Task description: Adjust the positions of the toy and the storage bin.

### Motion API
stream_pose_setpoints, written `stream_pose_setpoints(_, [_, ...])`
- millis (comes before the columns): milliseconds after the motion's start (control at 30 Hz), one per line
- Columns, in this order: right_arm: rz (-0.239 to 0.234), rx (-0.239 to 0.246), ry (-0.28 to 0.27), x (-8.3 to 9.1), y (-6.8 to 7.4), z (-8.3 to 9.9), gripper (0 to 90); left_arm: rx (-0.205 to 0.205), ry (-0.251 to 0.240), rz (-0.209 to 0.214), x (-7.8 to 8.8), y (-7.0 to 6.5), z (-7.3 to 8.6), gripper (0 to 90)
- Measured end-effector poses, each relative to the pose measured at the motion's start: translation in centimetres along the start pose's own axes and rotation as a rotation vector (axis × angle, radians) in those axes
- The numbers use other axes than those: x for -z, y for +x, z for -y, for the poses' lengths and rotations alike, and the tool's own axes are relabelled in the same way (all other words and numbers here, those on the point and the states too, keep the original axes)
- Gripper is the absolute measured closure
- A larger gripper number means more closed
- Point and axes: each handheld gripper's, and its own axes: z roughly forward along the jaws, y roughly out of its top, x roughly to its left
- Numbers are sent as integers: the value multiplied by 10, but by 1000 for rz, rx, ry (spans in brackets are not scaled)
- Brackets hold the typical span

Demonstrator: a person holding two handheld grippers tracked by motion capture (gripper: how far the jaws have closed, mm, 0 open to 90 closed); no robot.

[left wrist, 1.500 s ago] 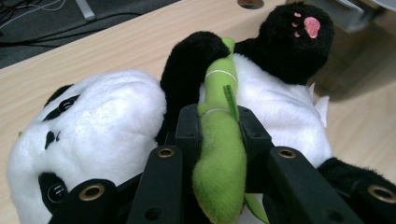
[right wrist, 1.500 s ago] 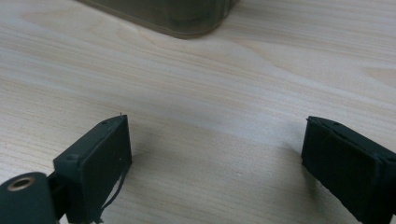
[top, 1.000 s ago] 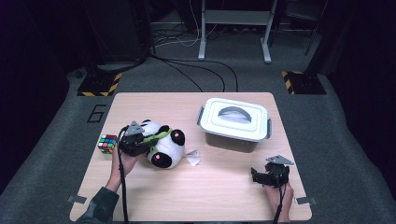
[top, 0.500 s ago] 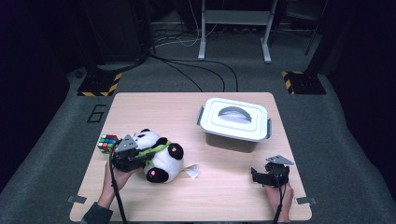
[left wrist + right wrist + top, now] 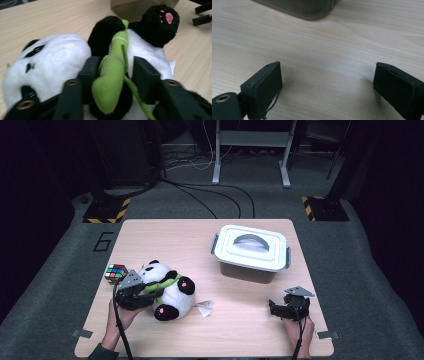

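Observation:
A black and white panda plush [image 5: 167, 292] lies on its side at the front left of the wooden table [image 5: 165, 237]. It hugs a green bamboo stalk [image 5: 112, 75]. My left gripper [image 5: 149, 291] comes in from the left, shut on that stalk and the black arm behind it [image 5: 112, 62], with the panda's white head [image 5: 50, 62] to the left. At the front right my right gripper [image 5: 274, 309] rests low over bare wood, open with nothing between its jaws [image 5: 327, 75]. Its jaw tips also show far off [image 5: 202, 13].
A grey storage box with a white handled lid [image 5: 250, 251] stands at the back right; its lower wall shows ahead of the right gripper [image 5: 307, 8]. A colour cube [image 5: 115, 272] sits at the left edge beside the panda. A white tag [image 5: 204, 308] lies by the plush.
My left gripper has pulled back toward the front edge with the panda, which slid and turned with it. The right gripper has stayed still.

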Motion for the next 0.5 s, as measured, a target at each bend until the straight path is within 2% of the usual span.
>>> stream_pose_setpoints(67, [0,0,-1,0,0,0,75,-5,-4,-30,4,-2,-1,437])
stream_pose_setpoints(200, [0,0,-1,0,0,0,75,1,-4,-60,16,-2,2,253])
stream_pose_setpoints(333, [-1,0,-1,0,0,0,75,28,-18,-91,31,1,10,147])
stream_pose_setpoints(400, [0,1,-1,0,0,0,75,34,-11,-122,38,5,16,93])
stream_pose_setpoints(500, [0,0,-1,0,0,0,75,66,-28,-144,46,10,28,55])
